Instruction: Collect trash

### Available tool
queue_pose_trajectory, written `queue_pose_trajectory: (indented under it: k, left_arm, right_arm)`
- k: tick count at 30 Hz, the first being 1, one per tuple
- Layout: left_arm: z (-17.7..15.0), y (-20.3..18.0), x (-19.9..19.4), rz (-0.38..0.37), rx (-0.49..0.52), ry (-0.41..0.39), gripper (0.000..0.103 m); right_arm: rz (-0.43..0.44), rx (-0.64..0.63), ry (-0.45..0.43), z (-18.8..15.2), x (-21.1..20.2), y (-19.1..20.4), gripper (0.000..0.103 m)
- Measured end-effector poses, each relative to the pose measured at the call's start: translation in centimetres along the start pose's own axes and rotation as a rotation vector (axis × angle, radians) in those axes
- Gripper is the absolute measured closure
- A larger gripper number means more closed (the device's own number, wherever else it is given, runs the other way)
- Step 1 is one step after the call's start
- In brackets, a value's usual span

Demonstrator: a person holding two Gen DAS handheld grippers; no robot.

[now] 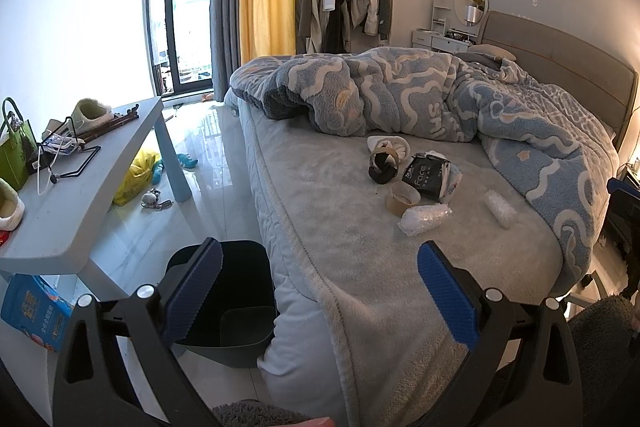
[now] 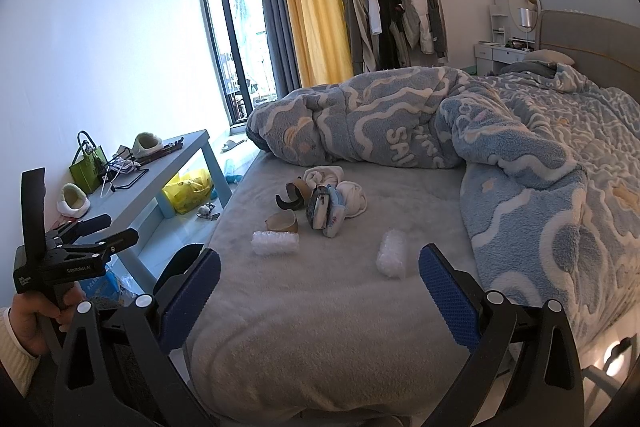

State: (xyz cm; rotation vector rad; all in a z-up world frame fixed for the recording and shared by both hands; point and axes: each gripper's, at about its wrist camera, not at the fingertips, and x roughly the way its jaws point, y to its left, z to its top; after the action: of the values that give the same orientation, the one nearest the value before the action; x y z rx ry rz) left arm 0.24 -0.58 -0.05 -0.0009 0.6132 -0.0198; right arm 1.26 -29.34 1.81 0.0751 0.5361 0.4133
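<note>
Trash [image 2: 316, 215] lies mid-bed [image 2: 360, 327], bin [image 1: 224, 291] on the floor beside it; both grippers [image 1: 320, 291] [image 2: 320, 291] gape empty, and slippery bubble wrap [image 2: 392, 254] may squirt free if pinched off-centre

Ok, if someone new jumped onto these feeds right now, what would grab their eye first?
Probably the rumpled blue-and-white blanket heaped across the far side of the bed, then the small cluster of litter on the grey sheet in front of it: tape rolls, a black "Face" tissue pack and two bubble-wrap rolls. Next, the dark bin on the floor at the bed's near corner, beside the low grey table.
</note>
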Motion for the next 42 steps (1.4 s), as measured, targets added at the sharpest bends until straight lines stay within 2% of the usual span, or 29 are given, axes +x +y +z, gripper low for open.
queue_pose_trajectory:
  k: [11, 16, 22, 29, 37, 42]
  left_arm:
    - [0.3, 0.2, -0.4, 0.011, -0.003, -0.010, 0.004]
    - [0.5, 0.1, -1.4, 0.007, 0.035, -0.048, 0.004]
    - [0.8, -0.1, 0.4, -0.048, 0.047, 0.000, 0.005]
    - [1.4, -1.5, 3.5, -0.077, -0.004, 0.064, 0.006]
    - [2.0, -4.7, 7.3, -0.127, -0.015, 0.135, 0.015]
    - [1.9, -7.1, 9.6, -0.155, -0.013, 0.171, 0.018]
  right_arm:
    - [-0.005, 0.007, 0.008, -0.3, 0.1, -0.5, 0.003]
    - [-0.074, -0.004, 0.048, -0.2, 0.4, -1.0, 0.003]
    - [-0.073, 0.020, 0.071, 0.3, 1.8, -2.1, 0.003]
    - [-0.074, 0.017, 0.139, -0.5, 4.9, -3.1, 0.003]
    - [-0.084, 0.011, 0.218, -1.3, 8.4, -5.4, 0.003]
    - [-0.091, 0.015, 0.255, -1.6, 10.5, -7.1, 0.022]
